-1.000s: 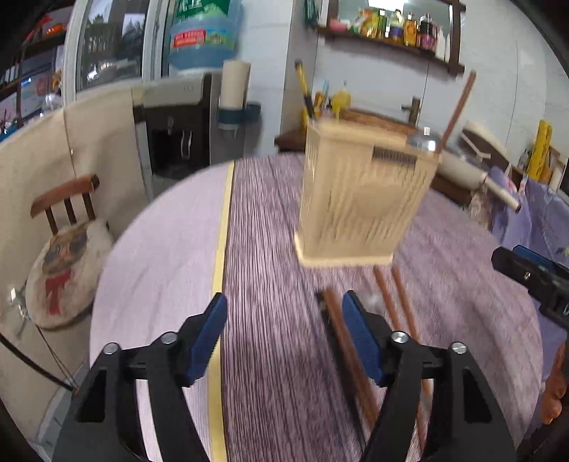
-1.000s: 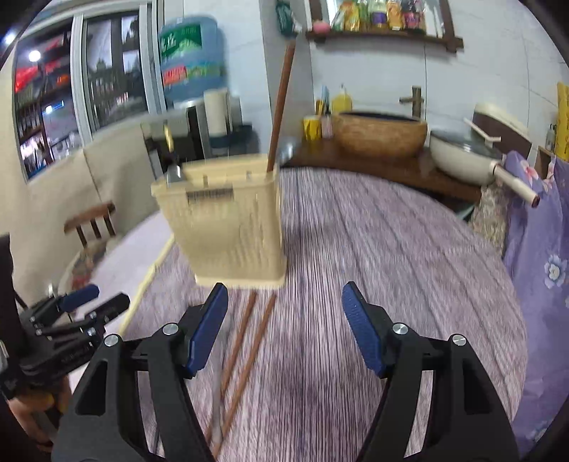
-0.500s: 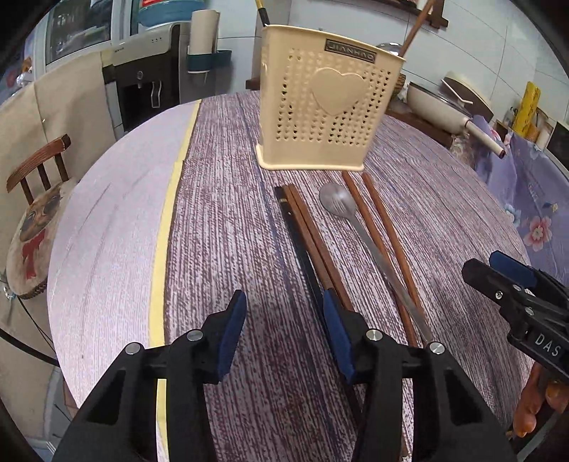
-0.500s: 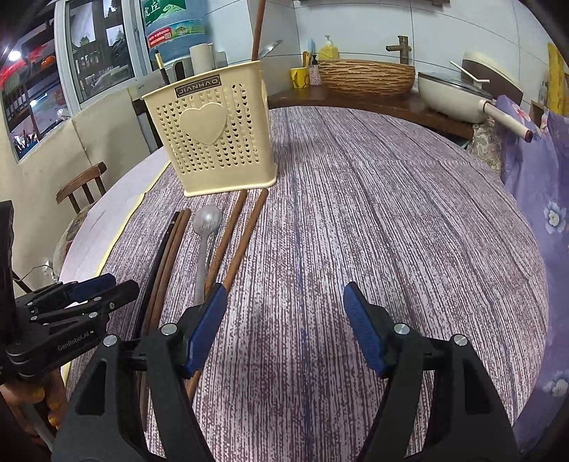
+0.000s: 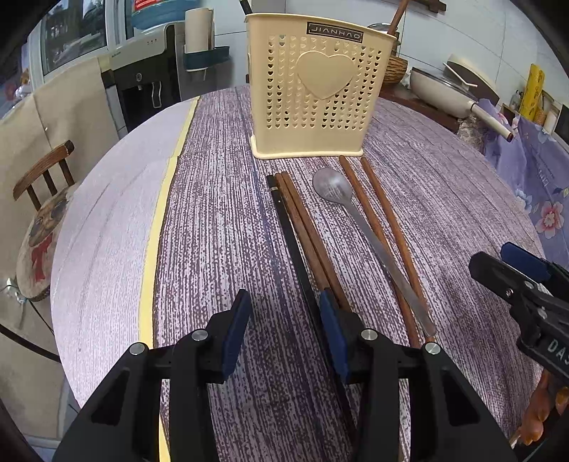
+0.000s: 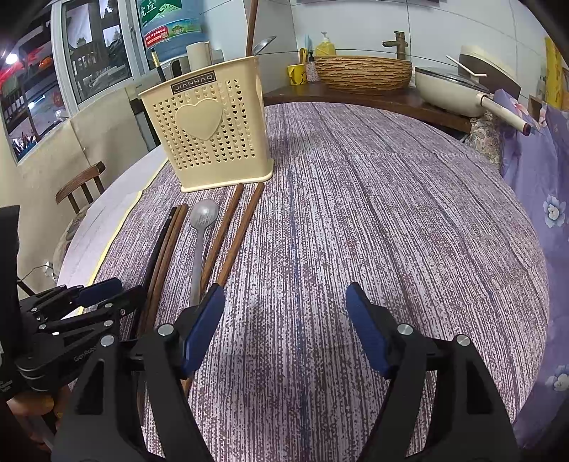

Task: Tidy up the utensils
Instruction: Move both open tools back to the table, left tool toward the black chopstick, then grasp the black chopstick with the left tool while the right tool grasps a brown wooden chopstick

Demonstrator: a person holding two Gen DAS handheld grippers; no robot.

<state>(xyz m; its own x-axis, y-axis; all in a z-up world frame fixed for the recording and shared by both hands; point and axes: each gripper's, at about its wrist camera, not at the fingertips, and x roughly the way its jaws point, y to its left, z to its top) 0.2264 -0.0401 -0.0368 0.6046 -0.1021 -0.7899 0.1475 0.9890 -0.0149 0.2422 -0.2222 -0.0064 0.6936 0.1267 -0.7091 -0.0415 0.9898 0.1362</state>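
Now both claws gape empty, L claw point(image 5: 284, 320) w/ chopsticks point(image 5: 302, 227) just beside R pad point(image 5: 332, 330).

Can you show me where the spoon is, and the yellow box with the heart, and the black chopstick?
Silver metal spoon point(image 5: 332, 186), left wrist view, on its bowl.
Cream plastic utensil holder with a heart point(image 6: 209, 131), right wrist view, on its front wall.
Black chopstick point(image 5: 284, 216), left wrist view, on its shaft.

Wooden chair point(image 5: 41, 170), water dispenser point(image 5: 149, 81), tiled wall point(image 6: 426, 21)
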